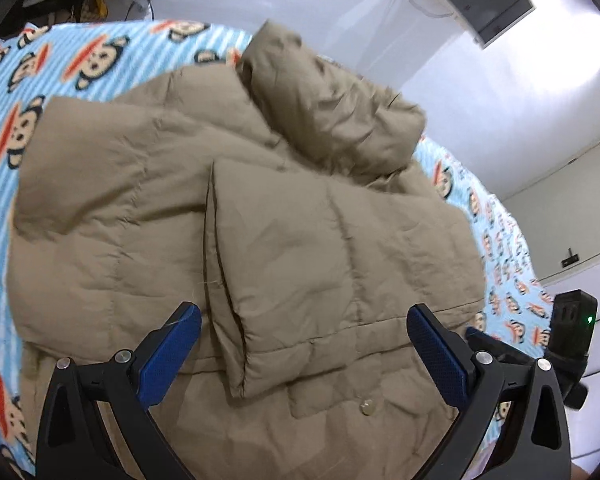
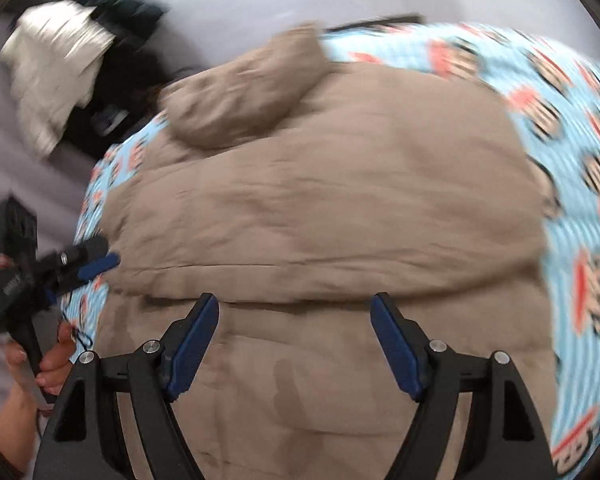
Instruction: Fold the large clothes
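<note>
Coat: I'm seeing the tan quilted puffer coat (image 1: 260, 208) lying across the blue striped monkey-print bedsheet (image 1: 80, 60), its hem running out of frame.
Left gripper (image 1: 304, 344): I'm holding it wide open over the coat, gripping nothing.
Right gripper (image 2: 294, 340): spread wide, empty.
Blur: smearing the white and dark clothes pile (image 2: 60, 68).

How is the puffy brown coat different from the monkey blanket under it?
The puffy tan quilted coat is one plain colour, while the light blue striped bedsheet has cartoon monkey faces all over. The coat is thick, lumpy and folded over itself; the bedsheet lies thin and flat. The coat lies on top; the bedsheet shows only around it. Both are soft cloth.
</note>
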`<state>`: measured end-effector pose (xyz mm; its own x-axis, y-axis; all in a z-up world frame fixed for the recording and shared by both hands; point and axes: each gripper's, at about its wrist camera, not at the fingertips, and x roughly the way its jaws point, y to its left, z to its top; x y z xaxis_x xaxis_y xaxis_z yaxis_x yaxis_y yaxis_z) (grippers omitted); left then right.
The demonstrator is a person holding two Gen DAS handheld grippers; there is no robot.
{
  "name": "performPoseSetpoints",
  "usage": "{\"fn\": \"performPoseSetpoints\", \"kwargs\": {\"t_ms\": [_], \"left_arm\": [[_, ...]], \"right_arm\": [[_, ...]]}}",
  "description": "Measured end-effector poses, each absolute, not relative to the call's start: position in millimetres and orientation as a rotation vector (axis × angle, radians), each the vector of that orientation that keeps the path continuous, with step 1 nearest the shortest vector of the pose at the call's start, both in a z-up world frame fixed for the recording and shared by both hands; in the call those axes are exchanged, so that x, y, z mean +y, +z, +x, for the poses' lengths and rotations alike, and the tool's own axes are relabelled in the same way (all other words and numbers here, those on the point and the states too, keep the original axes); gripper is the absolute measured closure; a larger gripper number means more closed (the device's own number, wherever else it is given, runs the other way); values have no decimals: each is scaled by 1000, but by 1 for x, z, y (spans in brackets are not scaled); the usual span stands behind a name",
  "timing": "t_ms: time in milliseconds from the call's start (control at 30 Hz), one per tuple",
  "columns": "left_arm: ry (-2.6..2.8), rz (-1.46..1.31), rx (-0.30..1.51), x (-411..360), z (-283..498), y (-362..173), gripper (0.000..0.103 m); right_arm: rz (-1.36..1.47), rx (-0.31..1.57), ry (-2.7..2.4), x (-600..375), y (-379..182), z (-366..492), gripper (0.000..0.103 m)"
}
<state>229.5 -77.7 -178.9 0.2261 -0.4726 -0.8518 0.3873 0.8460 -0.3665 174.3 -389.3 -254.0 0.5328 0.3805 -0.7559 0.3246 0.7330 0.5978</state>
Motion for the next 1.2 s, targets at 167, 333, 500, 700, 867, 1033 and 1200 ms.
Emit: {"fn": "performPoseSetpoints", "kwargs": {"t_ms": [167, 333, 500, 700, 867, 1033, 1200], "left_arm": [[-586, -38, 1286, -92, 235, -197, 79], [-576, 29, 1220, -93, 233, -187, 90], [-517, 52, 1215, -70, 249, -188, 90], [-470, 129, 1177, -56, 246, -173, 90], [-408, 199, 1097, -32, 232, -140, 90], [-454, 200, 1042, -60, 242, -127, 90], [-369, 240, 1079, -100, 260, -180, 90]], "right_arm": [[1068, 986, -63, -450, -293, 151, 22], [1215, 927, -93, -475, -311, 154, 22], [1268, 905, -24, -472, -322, 178, 92], [1210, 958, -53, -457, -335, 197, 93], [1196, 960, -55, -464, -336, 187, 93], [1141, 979, -53, -466, -332, 183, 93], [1054, 1051, -35, -456, -320, 190, 92]]}}
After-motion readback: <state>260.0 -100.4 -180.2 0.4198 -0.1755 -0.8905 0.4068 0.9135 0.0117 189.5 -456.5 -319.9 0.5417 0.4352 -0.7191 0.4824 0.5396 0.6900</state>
